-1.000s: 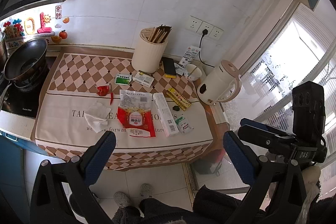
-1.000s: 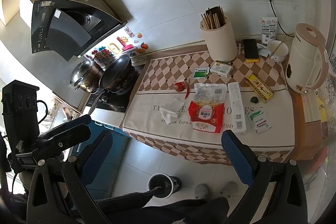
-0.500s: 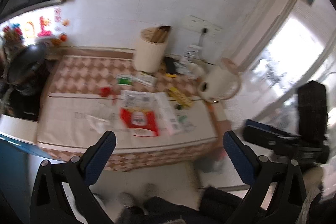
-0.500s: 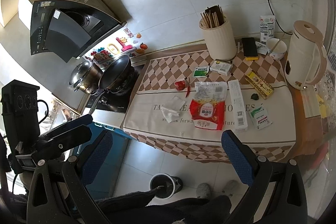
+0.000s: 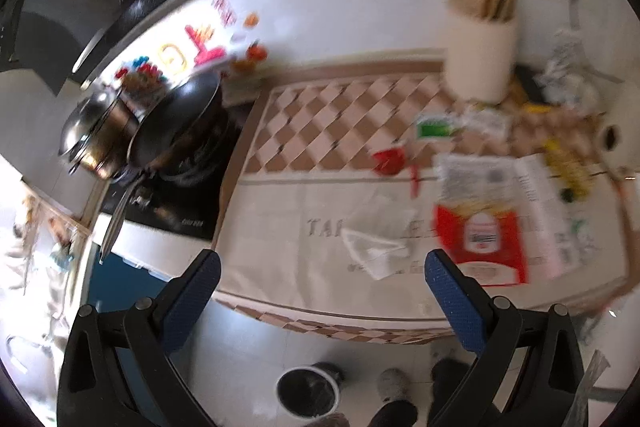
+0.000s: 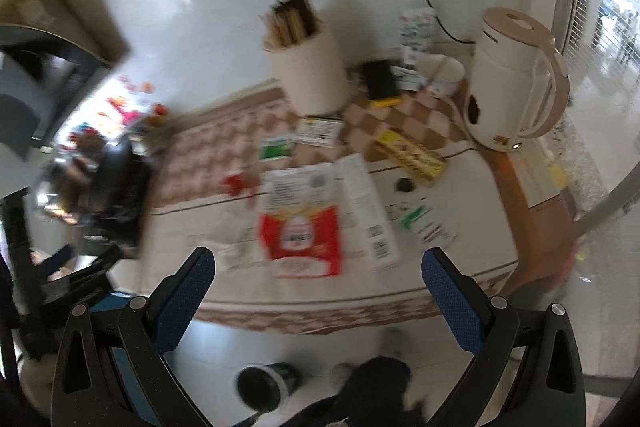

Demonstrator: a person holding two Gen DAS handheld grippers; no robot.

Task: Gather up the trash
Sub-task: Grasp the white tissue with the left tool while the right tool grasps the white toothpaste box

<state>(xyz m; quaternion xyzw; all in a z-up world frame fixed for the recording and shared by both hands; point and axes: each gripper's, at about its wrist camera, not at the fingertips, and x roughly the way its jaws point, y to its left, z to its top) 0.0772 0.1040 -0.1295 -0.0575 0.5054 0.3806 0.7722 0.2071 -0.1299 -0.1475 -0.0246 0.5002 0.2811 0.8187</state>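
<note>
Trash lies scattered on the checkered tablecloth (image 5: 328,131): a red and white snack bag (image 5: 478,223) (image 6: 302,223), a crumpled white tissue (image 5: 374,247) (image 6: 236,247), a red wrapper (image 5: 386,161) (image 6: 234,183), a long white box (image 6: 368,211), a yellow box (image 6: 412,155), and small green and white packets (image 6: 426,223). My left gripper (image 5: 320,287) hangs open above the table's front edge near the tissue. My right gripper (image 6: 318,275) is open too, just short of the snack bag. Both hold nothing. A black bin with a white rim (image 5: 308,391) (image 6: 264,385) stands on the floor below.
A cream kettle (image 6: 512,83) stands at the table's right end, a cream chopstick holder (image 6: 308,67) at the back, a phone (image 6: 380,81) and a bowl (image 6: 444,75) beside it. A wok (image 5: 176,123) and a steel pot (image 5: 96,131) sit on the stove at the left. A person's feet (image 5: 394,385) are near the bin.
Both grippers have swung in towards the table; it fills more of each view. The left view has turned left to take in the stove and the bin. Both stay open.
</note>
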